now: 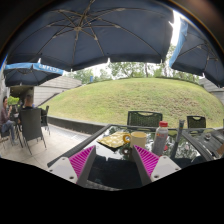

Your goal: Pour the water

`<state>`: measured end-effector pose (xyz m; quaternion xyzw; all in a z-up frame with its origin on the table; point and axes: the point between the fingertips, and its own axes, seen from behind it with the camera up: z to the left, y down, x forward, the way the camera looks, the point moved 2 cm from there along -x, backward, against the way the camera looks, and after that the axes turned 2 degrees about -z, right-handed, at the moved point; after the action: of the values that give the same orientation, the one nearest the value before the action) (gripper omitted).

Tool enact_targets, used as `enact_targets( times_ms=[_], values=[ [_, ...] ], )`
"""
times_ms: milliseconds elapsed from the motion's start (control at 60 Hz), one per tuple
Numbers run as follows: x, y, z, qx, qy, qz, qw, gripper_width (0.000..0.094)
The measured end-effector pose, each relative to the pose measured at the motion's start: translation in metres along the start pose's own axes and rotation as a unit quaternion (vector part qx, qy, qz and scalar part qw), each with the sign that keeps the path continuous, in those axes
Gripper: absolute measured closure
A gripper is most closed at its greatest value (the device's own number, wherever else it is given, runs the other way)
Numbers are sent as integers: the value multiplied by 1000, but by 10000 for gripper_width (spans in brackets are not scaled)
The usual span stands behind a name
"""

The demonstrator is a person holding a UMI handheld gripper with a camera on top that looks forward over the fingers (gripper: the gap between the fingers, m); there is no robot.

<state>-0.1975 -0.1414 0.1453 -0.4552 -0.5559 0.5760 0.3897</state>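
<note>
My gripper [114, 163] is held low over a dark tabletop [110, 172]. Its two magenta pads [82, 160] stand wide apart with nothing between them, so it is open. Just ahead of the fingers lies a flat yellowish thing [113, 141], perhaps a plate or tray. A pale cup [137, 136] stands just behind it to the right. A clear bottle [160, 139] stands upright beyond the right finger. I cannot tell whether the cup or the bottle holds water.
This is an outdoor patio under large blue umbrellas [95, 35], with a grassy slope behind. Dark chairs [143, 119] stand at the table's far side and more chairs [32, 125] at the left, where a person [7, 118] sits.
</note>
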Motion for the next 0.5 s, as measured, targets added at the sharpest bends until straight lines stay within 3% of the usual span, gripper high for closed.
enact_targets(
  times_ms=[217,333,500],
  values=[
    [5,7,-23,5,23,-12,1000,166],
    [16,7,-78,19,63,-15,998,165],
    [72,2,-154,26,86,-15,996,168]
  ],
)
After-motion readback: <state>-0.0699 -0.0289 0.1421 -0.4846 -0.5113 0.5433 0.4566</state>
